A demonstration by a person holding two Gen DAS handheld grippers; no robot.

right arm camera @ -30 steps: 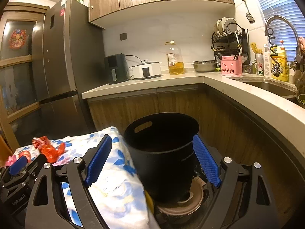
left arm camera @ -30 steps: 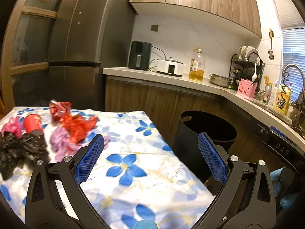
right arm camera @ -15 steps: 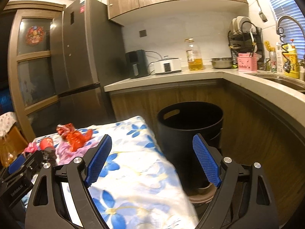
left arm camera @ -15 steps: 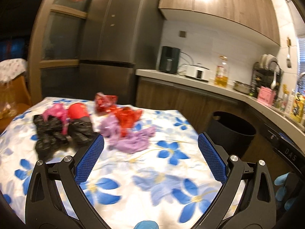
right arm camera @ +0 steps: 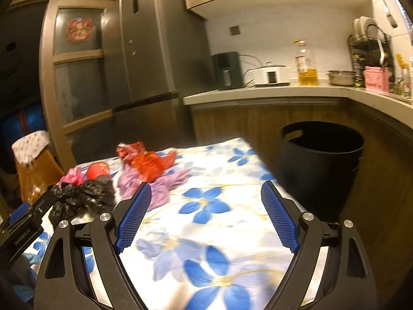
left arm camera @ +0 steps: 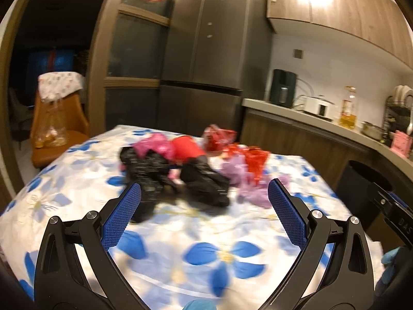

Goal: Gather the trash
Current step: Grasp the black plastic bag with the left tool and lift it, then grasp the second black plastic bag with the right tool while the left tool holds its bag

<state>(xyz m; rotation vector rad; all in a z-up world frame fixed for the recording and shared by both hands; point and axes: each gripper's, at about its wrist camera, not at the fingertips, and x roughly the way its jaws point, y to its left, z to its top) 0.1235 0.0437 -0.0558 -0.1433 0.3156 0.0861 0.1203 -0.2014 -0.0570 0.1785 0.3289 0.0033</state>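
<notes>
A heap of trash lies on the flowered tablecloth (left arm camera: 206, 235): black plastic bags (left arm camera: 165, 173), a pink bag (left arm camera: 155, 147), a red cup (left arm camera: 185, 147), red wrappers (left arm camera: 254, 161) and a purple bag (left arm camera: 247, 191). My left gripper (left arm camera: 204, 208) is open and empty, a little short of the black bags. My right gripper (right arm camera: 206, 211) is open and empty above the cloth (right arm camera: 219, 222); the purple bag (right arm camera: 157, 188) and red wrappers (right arm camera: 147, 161) lie to its front left. A black trash bin (right arm camera: 320, 165) stands on the floor off the table's right edge.
A fridge (left arm camera: 206, 64) stands behind the table. A counter (right arm camera: 284, 90) with an oil bottle, cooker and dish rack runs at the right. An orange chair (left arm camera: 56, 126) stands at the far left. The left gripper's body (right arm camera: 23, 227) shows at the right wrist view's lower left.
Both grippers have swung left, away from the bin and toward the trash heap, which now sits ahead of the left gripper. Both stay open and empty.
</notes>
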